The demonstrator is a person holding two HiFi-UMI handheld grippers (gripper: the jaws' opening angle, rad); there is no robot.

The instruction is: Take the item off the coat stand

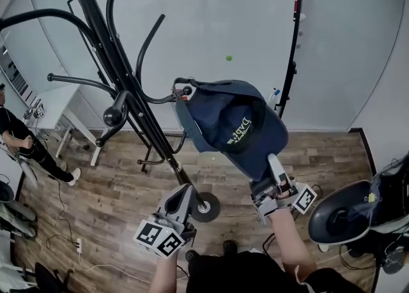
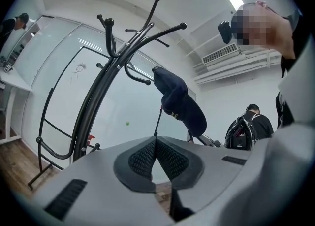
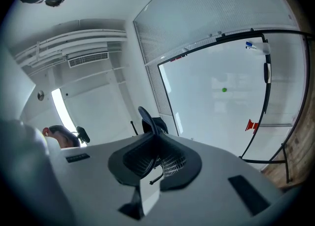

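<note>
1. White glass wall panel (image 1: pixel 223 23), black-framed, beyond both hand-held grippers. No writing shows on it.
2. Wood-plank floor (image 1: pixel 115 183), below the hand-held grippers.
3. Coat stand (image 1: pixel 131 97), black metal with curved hooks ending in ball knobs. It rises just beyond the left hand-held gripper. Its round base (image 1: pixel 206 207) sits on the floor between the two hand-held grippers.
4. Cap (image 1: pixel 233 126), navy, with pale embroidered lettering on the front panel. The lettering is seen upside down, appears to start with "D", and the rest is not legible. The cap hangs above the right hand-held gripper, with its rear edge at the tip of one hook. I cannot tell whether that edge is caught on the hook.
5. Right hand-held gripper (image 1: pixel 276 169), tilted upward, its jaws pinching the cap's brim (image 3: pixel 147 121). A black-and-white square marker cube sits at its rear; it carries no text.
6. Left hand-held gripper (image 1: pixel 182 196), held level by the stand's pole. Its pads (image 2: pixel 142 158) are pressed together with nothing between them. It has the same marker cube.
7. Green dot (image 1: pixel 229 58), on the wall panel above the cap.
</note>
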